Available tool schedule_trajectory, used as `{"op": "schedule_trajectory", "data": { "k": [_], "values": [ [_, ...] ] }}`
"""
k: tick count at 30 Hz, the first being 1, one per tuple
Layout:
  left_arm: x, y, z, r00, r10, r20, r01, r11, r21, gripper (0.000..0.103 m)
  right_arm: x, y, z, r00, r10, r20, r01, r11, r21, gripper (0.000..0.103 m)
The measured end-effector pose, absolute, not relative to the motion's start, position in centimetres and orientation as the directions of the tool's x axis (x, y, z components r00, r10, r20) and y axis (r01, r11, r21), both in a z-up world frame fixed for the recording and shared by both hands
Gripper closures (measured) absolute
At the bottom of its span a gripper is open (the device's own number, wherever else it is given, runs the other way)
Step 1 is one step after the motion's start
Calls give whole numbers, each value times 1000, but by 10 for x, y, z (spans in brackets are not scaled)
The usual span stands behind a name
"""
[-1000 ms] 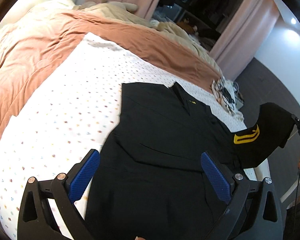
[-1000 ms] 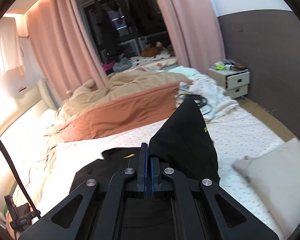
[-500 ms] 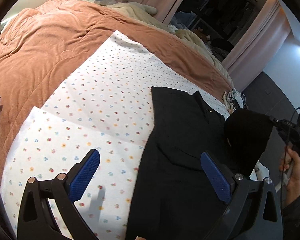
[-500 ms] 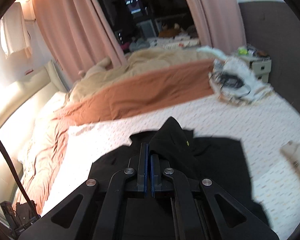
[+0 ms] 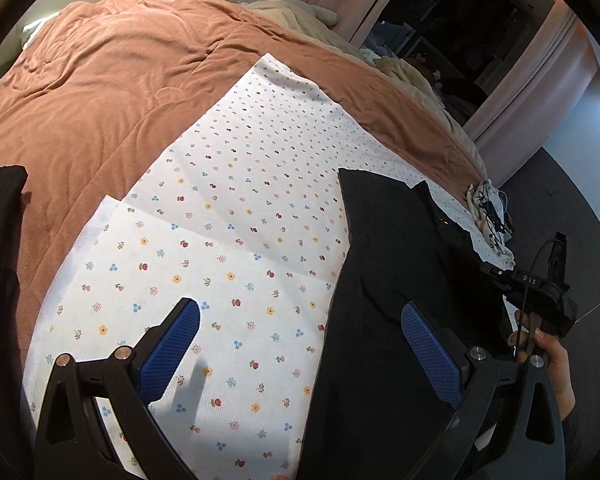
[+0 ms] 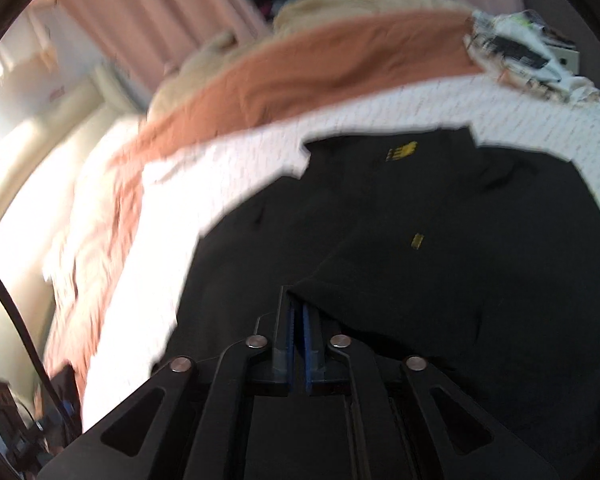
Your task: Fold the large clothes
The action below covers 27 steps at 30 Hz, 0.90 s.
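Note:
A large black jacket [image 5: 388, 280] with small yellow marks lies flat on the flowered white sheet [image 5: 228, 216] of the bed. My left gripper [image 5: 300, 328] is open and empty, hovering above the sheet at the jacket's left edge. My right gripper [image 6: 298, 304] is shut on a black sleeve [image 6: 380, 284], holding it low over the jacket's body [image 6: 380, 200]. In the left wrist view the right gripper's body [image 5: 540, 296] and the hand holding it show at the jacket's right side.
A rust-brown duvet [image 5: 112, 80] covers the far half of the bed, with beige bedding [image 5: 400, 68] behind it. A crumpled white cloth with cables [image 5: 492, 220] lies at the bed's far right corner. Another dark garment [image 5: 0, 260] lies at the left edge.
My right gripper has carried the sleeve from high at the right down and across onto the jacket's body. My left gripper has shifted left, off the jacket and over the sheet.

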<state>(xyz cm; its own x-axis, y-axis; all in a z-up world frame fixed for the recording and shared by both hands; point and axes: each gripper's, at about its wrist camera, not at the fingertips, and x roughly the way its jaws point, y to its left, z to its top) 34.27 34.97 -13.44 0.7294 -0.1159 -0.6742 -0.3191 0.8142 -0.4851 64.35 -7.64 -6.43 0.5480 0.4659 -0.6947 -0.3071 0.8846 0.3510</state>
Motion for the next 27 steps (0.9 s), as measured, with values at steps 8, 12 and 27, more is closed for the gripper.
{"op": "schedule_trajectory", "data": {
  "k": [8, 12, 27],
  "values": [
    [340, 338, -134, 732, -121, -671, -311, 816, -487, 0, 635, -101, -66, 391, 525, -756, -388, 839, 382, 16],
    [344, 328, -135, 730, -124, -672, -304, 821, -483, 0, 638, -142, -48, 441, 513, -736, -363, 852, 377, 16],
    [348, 325, -159, 707, -147, -692, -307, 817, -488, 0, 730, -175, -97, 444, 383, -810, -190, 924, 333, 16]
  ]
}}
